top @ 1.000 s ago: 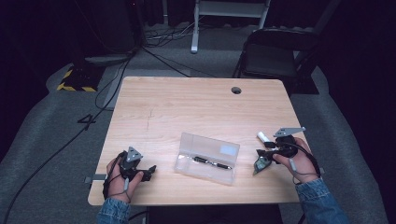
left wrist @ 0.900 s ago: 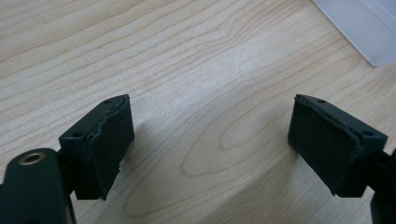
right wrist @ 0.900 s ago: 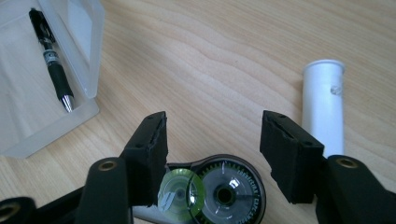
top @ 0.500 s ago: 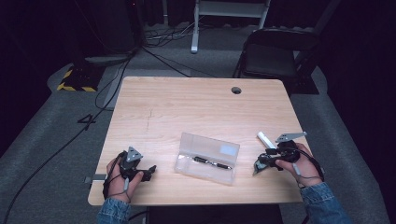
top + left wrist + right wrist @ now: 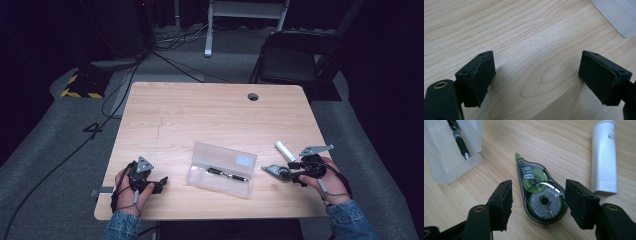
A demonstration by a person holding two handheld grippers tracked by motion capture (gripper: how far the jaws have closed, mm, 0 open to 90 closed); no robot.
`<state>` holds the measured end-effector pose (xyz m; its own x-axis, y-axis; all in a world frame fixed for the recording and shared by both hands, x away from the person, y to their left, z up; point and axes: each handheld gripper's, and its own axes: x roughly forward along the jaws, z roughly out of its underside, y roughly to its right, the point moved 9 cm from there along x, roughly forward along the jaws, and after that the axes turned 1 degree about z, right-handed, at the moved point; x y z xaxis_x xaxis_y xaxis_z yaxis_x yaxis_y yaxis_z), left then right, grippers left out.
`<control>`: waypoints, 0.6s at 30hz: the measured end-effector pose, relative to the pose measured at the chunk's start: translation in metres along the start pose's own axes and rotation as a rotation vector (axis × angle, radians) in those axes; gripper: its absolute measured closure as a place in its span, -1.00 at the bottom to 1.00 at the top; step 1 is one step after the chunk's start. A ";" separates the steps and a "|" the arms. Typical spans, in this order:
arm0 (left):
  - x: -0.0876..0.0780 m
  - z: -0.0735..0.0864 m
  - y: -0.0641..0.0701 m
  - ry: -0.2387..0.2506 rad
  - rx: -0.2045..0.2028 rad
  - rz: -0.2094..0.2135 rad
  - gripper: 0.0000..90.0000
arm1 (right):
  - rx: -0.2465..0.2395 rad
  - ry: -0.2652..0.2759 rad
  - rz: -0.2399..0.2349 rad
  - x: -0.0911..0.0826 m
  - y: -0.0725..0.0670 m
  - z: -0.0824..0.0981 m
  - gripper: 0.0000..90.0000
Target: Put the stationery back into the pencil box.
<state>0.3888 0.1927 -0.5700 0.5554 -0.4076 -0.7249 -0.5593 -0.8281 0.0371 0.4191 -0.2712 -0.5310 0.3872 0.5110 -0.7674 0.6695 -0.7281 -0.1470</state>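
High view looks down over the whole worktop (image 5: pixel 210 115); right gripper view, close in, shares its case (image 5: pixel 446 157) (image 5: pixel 222 170).

- We see a light wood-grain worktop (image 5: pixel 200 115) with rounded corners and a round cable hole (image 5: pixel 253 96) near its far edge.
- A clear plastic case (image 5: pixel 222 169) lies flat near the front edge, with a black pen (image 5: pixel 227 174) inside it.
- To its right a correction-tape dispenser (image 5: pixel 540 195) lies flat on the wood, its tip toward the case.
- Just beside the dispenser lies a white tube (image 5: pixel 604 157), apart from it.
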 end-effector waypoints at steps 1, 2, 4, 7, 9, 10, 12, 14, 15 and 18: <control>0.000 0.000 0.000 0.000 0.000 0.000 -0.68 | -0.002 0.006 0.000 0.000 -0.001 -0.001 -0.10; 0.000 0.000 0.000 0.001 0.000 0.000 -0.68 | -0.002 0.006 0.000 0.000 -0.001 -0.001 -0.10; 0.001 -0.001 0.000 0.005 0.001 -0.002 -0.68 | -0.021 0.016 0.003 0.001 -0.004 -0.004 -0.10; 0.001 -0.001 0.000 0.005 0.001 -0.002 -0.68 | -0.068 0.023 0.027 0.010 -0.006 -0.008 -0.12; 0.001 -0.001 0.000 0.005 0.002 -0.002 -0.68 | -0.074 0.018 0.034 0.015 -0.007 -0.008 -0.13; 0.001 -0.001 0.000 0.005 0.002 -0.002 -0.68 | -0.071 0.014 0.035 0.019 -0.007 -0.008 -0.13; 0.001 -0.001 0.000 0.005 0.002 -0.002 -0.68 | -0.058 -0.001 0.049 0.025 -0.007 -0.007 -0.17; 0.001 -0.001 0.000 0.005 0.002 -0.002 -0.68 | -0.068 0.010 0.072 0.028 -0.006 -0.009 -0.16; 0.001 -0.001 0.000 0.005 0.002 -0.002 -0.68 | -0.076 0.010 0.082 0.029 -0.006 -0.009 -0.14; 0.001 -0.001 0.000 0.006 0.002 -0.002 -0.68 | -0.097 0.004 0.101 0.030 -0.005 -0.010 -0.08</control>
<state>0.3896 0.1922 -0.5700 0.5600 -0.4079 -0.7211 -0.5594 -0.8282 0.0342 0.4335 -0.2473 -0.5467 0.4587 0.4391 -0.7725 0.6848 -0.7287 -0.0076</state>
